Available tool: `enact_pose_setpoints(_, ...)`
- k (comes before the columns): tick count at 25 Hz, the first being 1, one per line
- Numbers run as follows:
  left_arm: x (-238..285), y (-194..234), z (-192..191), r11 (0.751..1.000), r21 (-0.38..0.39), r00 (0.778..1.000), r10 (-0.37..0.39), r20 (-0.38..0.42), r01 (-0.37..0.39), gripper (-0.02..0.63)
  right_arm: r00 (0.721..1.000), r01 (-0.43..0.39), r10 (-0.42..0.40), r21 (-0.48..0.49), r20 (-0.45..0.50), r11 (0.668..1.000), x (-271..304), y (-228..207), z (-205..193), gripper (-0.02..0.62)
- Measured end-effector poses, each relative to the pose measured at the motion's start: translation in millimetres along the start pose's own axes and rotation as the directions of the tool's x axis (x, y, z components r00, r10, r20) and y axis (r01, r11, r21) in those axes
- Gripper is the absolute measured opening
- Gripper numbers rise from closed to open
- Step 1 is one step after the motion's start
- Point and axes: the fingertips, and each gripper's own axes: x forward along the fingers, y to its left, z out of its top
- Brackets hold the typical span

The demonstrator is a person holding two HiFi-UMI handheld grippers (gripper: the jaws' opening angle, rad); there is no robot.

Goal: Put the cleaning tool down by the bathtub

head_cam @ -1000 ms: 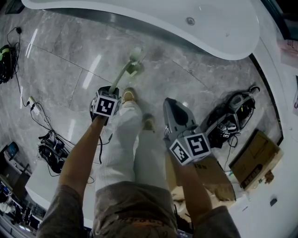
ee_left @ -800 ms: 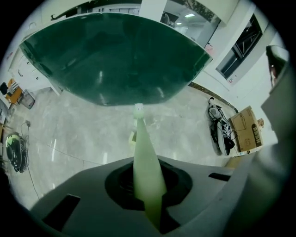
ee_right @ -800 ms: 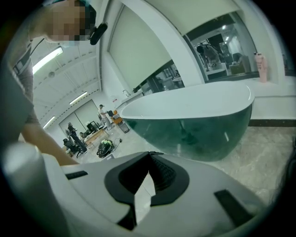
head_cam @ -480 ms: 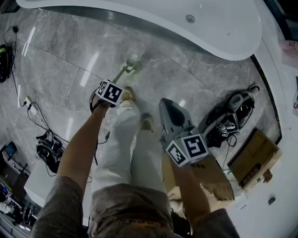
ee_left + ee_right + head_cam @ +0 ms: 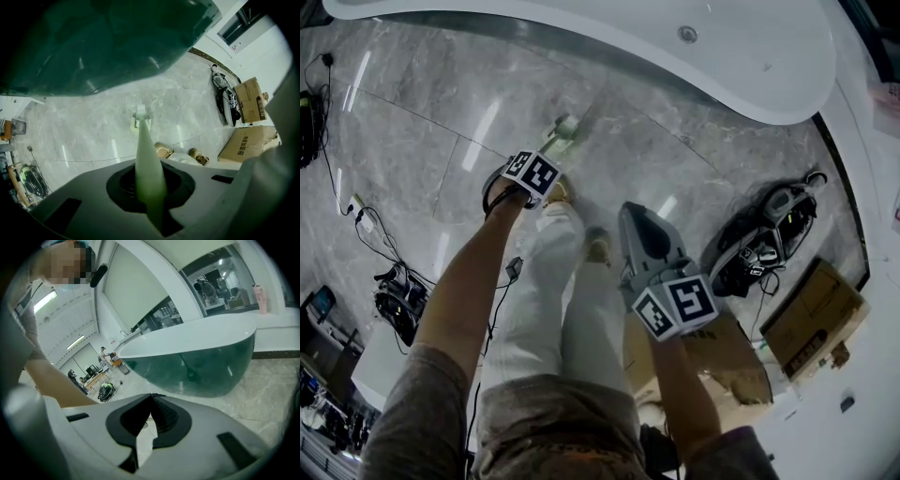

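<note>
The cleaning tool is a pale green long-handled brush [image 5: 563, 128]. Its handle [image 5: 147, 164] runs out between the jaws of my left gripper [image 5: 150, 192], which is shut on it. The brush head [image 5: 140, 117] points down at the grey marble floor, short of the white bathtub [image 5: 712, 56]; whether it touches the floor I cannot tell. In the head view the left gripper [image 5: 540, 165] hangs above my left shoe. My right gripper [image 5: 636, 217] is held lower right, over the floor. Its dark pads [image 5: 164, 416] meet at the tips with nothing between them.
My white trouser legs and two tan shoes [image 5: 598, 247] stand under the grippers. Black gear with cables [image 5: 764, 239] and cardboard boxes [image 5: 811, 314] lie at the right. More cables and equipment [image 5: 398, 300] lie at the left. The tub's dark underside [image 5: 93, 42] looms ahead.
My left gripper has moved forward toward the tub and tipped over the brush, so less of the handle shows. The brush head has barely shifted. The right gripper has drifted slightly.
</note>
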Motion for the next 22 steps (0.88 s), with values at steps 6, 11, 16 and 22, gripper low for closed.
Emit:
enact_pose_setpoints(6,12.3,5.8,6.9,0.998,0.066,0.998,0.029,-0.059,-0.025,0.021,1.0,-0.001,0.001,0.03,0.001,1.0,7.4,-4.4,-4.9,0.0)
enact_pose_setpoints(11,21.9,13.7,13.9,0.992,0.121,0.993,0.046,-0.111,-0.033,0.021,1.0,0.011,-0.011,0.062,0.0,0.998,11.6,-7.9,-13.5,0.0)
enact_pose_setpoints(16,29.4,18.7,16.0,0.988,0.152,0.984,0.064,-0.166,-0.039,0.02,1.0,0.025,-0.024,0.083,-0.006,0.996,12.4,-15.9,-19.1,0.0)
enact_pose_setpoints(22,28.7,38.8,0.1,0.97,0.23,0.957,0.134,-0.257,-0.074,0.015,0.999,0.039,-0.04,0.1,0.008,0.994,13.8,-23.2,-13.9,0.0)
